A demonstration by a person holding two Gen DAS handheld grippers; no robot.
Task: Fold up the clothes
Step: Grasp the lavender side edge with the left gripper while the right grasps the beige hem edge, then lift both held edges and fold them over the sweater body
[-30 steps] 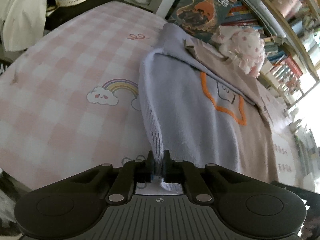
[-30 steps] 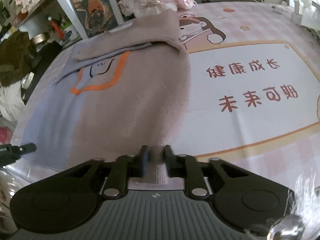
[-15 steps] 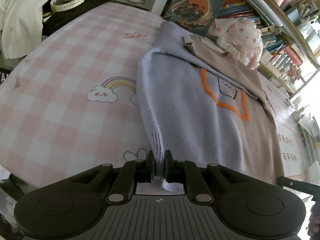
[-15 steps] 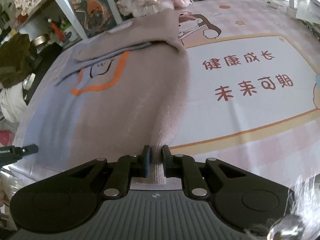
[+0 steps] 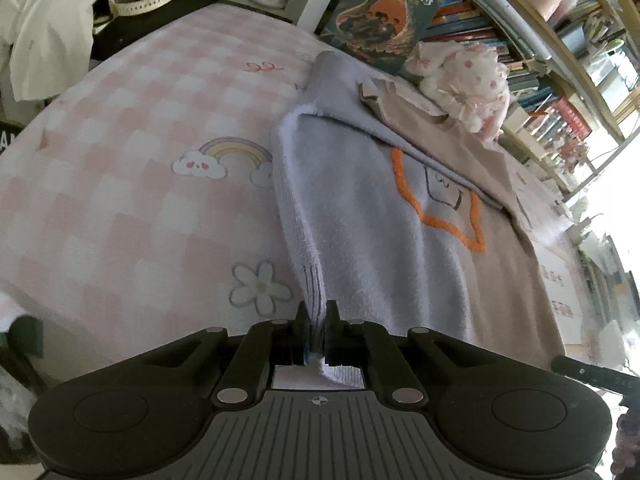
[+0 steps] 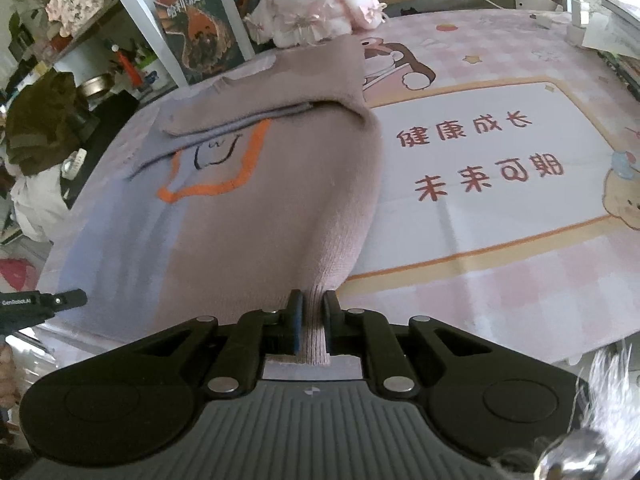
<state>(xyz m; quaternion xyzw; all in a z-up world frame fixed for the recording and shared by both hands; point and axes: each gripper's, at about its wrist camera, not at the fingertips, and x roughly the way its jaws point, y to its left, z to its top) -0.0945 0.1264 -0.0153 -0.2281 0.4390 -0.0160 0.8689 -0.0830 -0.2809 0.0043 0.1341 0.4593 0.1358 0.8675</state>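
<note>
1. Sweater [image 5: 360, 216] lies flat on the counter [image 5: 120, 184], long axis toward 12 o'clock from both tools.
2. Left tool [image 5: 316, 320] clamps the lavender hem corner; right tool [image 6: 310, 316] clamps the taupe one.

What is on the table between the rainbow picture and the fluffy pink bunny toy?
The sweater lies between them: its lilac side next to the rainbow, its brownish side reaching towards the bunny toy. The left wrist view shows this best.
</note>
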